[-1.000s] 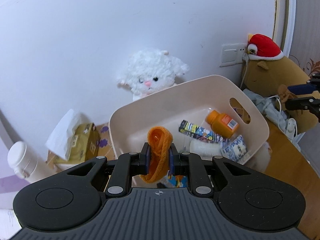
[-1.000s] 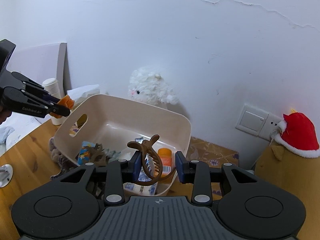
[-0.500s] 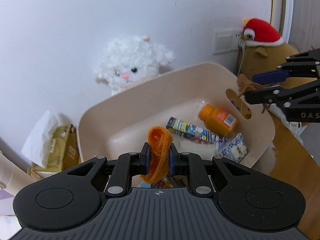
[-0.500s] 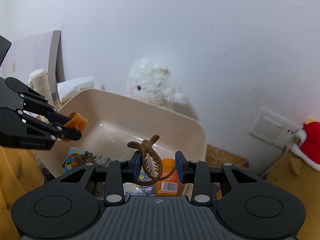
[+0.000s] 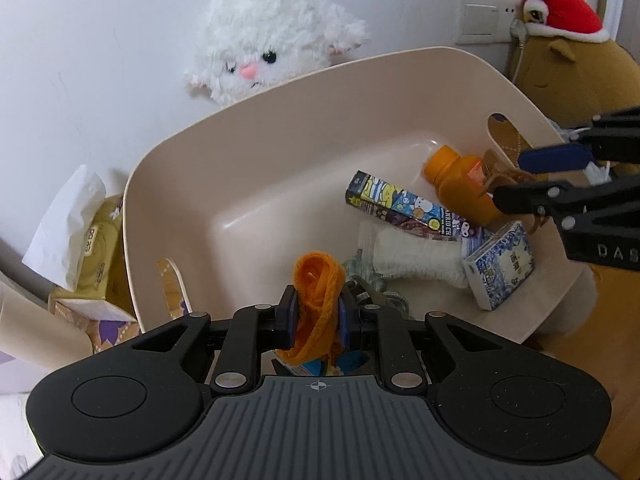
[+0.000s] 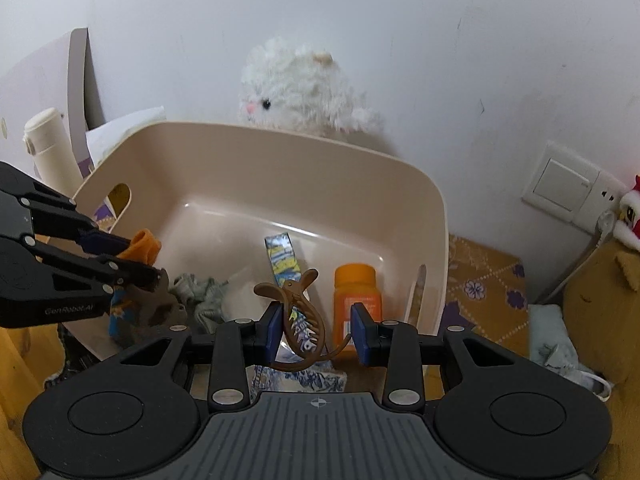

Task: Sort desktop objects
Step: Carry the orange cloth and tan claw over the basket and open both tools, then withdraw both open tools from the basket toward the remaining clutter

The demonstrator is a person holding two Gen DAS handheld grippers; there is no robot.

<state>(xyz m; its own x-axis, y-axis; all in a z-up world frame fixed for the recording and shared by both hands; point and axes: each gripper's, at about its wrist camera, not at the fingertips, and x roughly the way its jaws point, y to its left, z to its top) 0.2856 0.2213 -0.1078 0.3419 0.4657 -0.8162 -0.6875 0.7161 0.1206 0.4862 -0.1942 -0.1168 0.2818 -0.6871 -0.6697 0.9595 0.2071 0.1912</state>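
Soft, even indoor light; faint glare streaks the glossy beige plastic bin [image 5: 256, 152], the fluffy white plush lamb [image 6: 296, 92] looks slightly motion-blurred, and fisheye curvature bends and darkens both views' corners

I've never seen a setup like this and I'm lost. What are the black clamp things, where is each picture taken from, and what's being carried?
A person holds a two-finger clamp in each hand; each carries a camera looking along its fingers. One picture is from the left hand, one from the right.

The left gripper has an orange hair tie between its fingers; its jaws are opening. The right gripper has a brown hair clip between its fingers, which are also opening; the clip leans on one finger only.

Both hang over a beige bin holding an orange bottle, a cartoon box and a blue-patterned pack. A white plush toy sits behind.
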